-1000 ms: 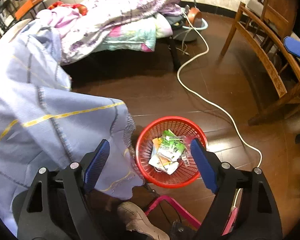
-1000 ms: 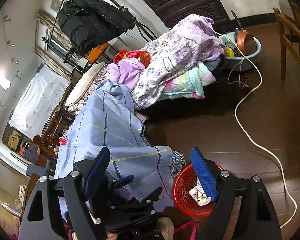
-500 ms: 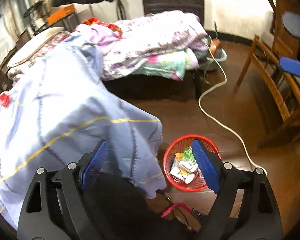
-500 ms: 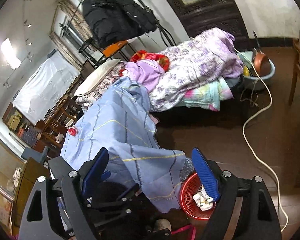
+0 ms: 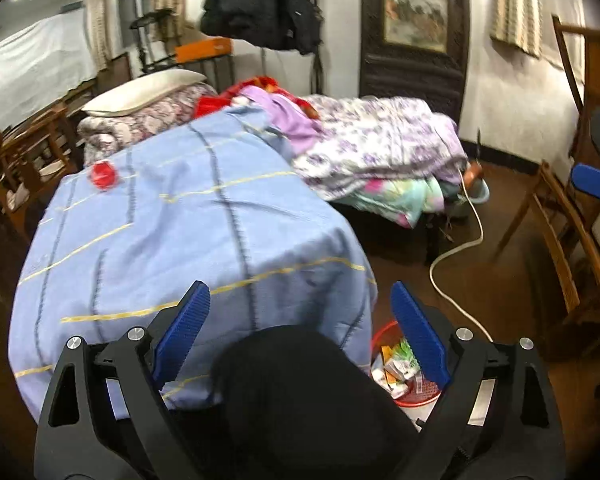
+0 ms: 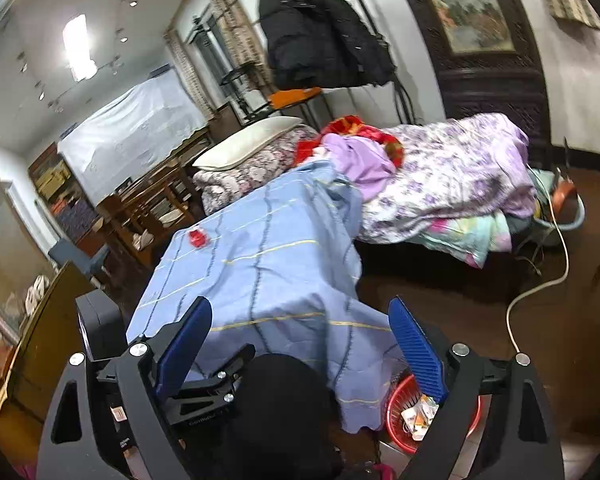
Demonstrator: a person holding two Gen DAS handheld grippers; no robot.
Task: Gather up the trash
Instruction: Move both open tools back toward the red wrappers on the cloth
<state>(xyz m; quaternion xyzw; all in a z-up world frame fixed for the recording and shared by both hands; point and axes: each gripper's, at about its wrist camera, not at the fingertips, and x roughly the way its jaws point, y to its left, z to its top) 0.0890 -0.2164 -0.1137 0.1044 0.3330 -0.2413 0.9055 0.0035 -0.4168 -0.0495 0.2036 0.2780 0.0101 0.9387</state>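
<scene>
Both hand-held grippers, left [image 5: 300, 328] and right [image 6: 300, 344], just spread wide, empty; red basket [image 6: 396, 408] at blue cloth [image 5: 180, 232] edge.

White walls [image 5: 340, 60] surround a dark wooden floor [image 5: 512, 300]; a quilt-heaped bed [image 5: 380, 152], wooden chair [image 5: 560, 240], hanging black coat [image 6: 320, 32] and framed painting [image 5: 416, 0].

A lived-in home bedroom: a bed [image 5: 380, 152] heaped with quilts, a pillow [image 5: 144, 92], wooden chairs [image 5: 572, 248].
</scene>
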